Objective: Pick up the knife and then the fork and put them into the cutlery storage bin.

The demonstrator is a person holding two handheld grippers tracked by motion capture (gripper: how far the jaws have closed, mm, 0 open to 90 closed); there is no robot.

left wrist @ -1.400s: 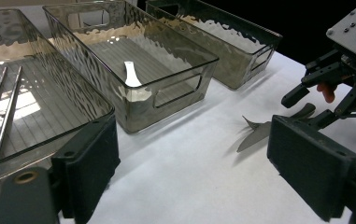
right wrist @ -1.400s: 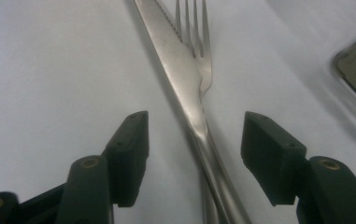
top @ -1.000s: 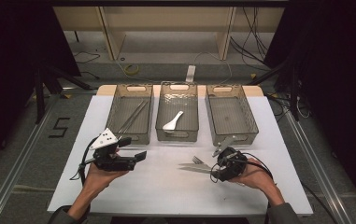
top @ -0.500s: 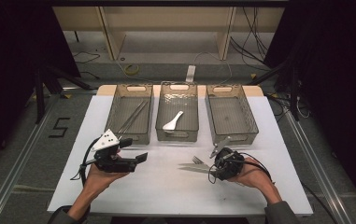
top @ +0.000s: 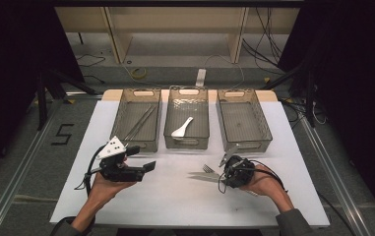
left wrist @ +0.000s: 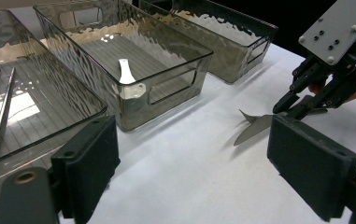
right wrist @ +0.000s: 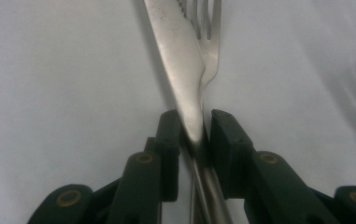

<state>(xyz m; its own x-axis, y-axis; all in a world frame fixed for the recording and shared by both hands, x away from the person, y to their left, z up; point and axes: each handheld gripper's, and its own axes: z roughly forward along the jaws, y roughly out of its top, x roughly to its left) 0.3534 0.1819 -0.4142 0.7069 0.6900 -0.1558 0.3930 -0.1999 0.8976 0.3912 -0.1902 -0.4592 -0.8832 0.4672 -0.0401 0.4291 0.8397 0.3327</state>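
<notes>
A steel knife [top: 200, 176] [right wrist: 178, 56] and a fork [top: 208, 168] [right wrist: 207, 32] lie together on the white table, right of centre. My right gripper [top: 220, 177] [right wrist: 195, 135] is low over their handles. Its jaws have just been closing and now pinch the knife, with the fork's neck tucked beside it. The left gripper view has the knife blade [left wrist: 255, 129] sticking out from the right gripper [left wrist: 295, 105]. My left gripper [top: 148, 167] [left wrist: 199, 172] is held above the table's left half, open, with nothing between its jaws.
Three clear bins stand in a row at the back. The left bin [top: 117, 118] holds long metal sticks [top: 140, 123], the middle bin [top: 187, 143] a white spoon [top: 181, 129], and the right bin [top: 246, 146] has nothing in it. Dark floor surrounds the table.
The right gripper's jaws have drawn in around the knife and fork handles. Both hands have stayed nearly where they were.
</notes>
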